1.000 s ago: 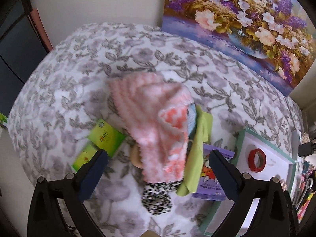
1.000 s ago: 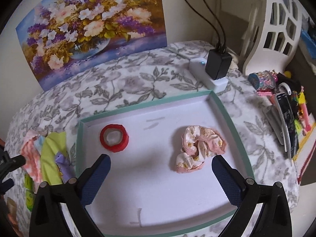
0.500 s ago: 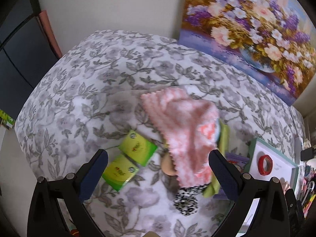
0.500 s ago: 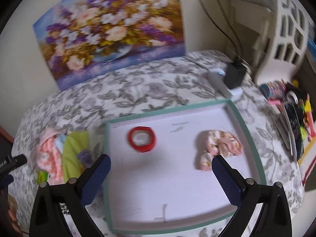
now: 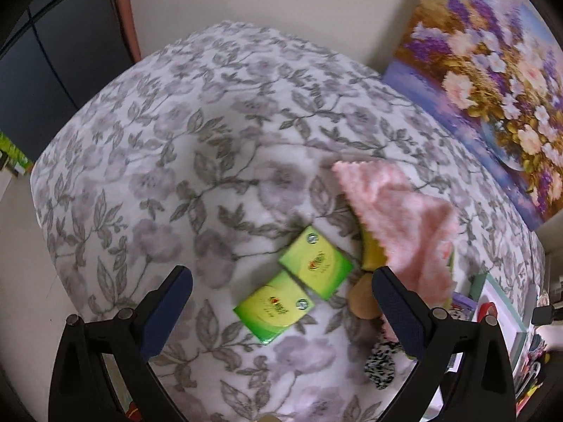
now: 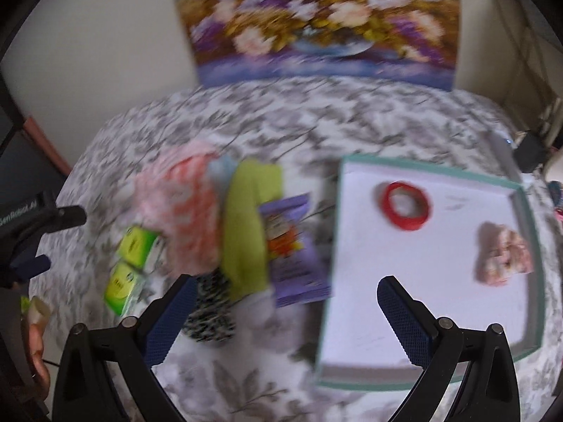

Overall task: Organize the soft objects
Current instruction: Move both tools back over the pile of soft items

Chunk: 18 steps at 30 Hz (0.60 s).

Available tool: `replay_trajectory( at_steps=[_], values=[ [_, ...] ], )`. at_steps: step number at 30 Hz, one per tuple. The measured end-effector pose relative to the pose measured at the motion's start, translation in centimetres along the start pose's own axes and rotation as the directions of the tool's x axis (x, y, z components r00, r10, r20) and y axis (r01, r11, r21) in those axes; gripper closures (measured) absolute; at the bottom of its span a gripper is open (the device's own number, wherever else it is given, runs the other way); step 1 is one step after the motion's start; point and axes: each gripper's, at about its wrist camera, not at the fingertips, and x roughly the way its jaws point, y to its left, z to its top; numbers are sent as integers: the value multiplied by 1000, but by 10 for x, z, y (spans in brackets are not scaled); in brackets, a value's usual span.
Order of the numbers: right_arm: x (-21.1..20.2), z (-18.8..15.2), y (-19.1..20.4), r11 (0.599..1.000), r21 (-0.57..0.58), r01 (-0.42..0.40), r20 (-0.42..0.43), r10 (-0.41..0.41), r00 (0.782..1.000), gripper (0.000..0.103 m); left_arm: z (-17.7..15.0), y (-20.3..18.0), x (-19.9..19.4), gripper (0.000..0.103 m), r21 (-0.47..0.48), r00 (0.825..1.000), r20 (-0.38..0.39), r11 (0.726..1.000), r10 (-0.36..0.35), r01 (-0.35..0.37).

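Note:
A pink cloth [image 5: 404, 221] lies on the floral table, over a green cloth [image 6: 246, 225] and next to a black-and-white scrunchie [image 5: 381, 362]. A pink floral scrunchie [image 6: 503, 253] and a red tape roll [image 6: 404, 204] lie in the white tray [image 6: 527, 232]. My left gripper [image 5: 281, 309] is open and empty, above two green boxes [image 5: 302, 285], left of the pile. My right gripper [image 6: 285, 313] is open and empty, above the pile's near edge and the tray's left rim. The black-and-white scrunchie [image 6: 211, 313] sits by its left finger.
A purple packet [image 6: 295, 246] lies between the cloths and the tray. A flower painting [image 6: 323, 24] leans on the back wall. A tan round object [image 5: 364, 299] lies by the pink cloth. A charger [image 6: 531, 151] sits at the far right.
Both grippers have swung left. The left view went from the cloth pile to the green boxes; the right view went from the tray to the pile. Nothing was grasped.

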Motion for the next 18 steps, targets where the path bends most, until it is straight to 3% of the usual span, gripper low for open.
replay_trajectory(
  at_steps=[8,18],
  values=[
    [29,-15,26,999,-18,-45,-104,43,994,0,-4,17,31,1,26,993,-88,997,76,-74],
    [53,-24,39,997,-21,-71,-189,66,980,6,-14,9,73,1,77,973,-211,994,93,-79]
  ],
)
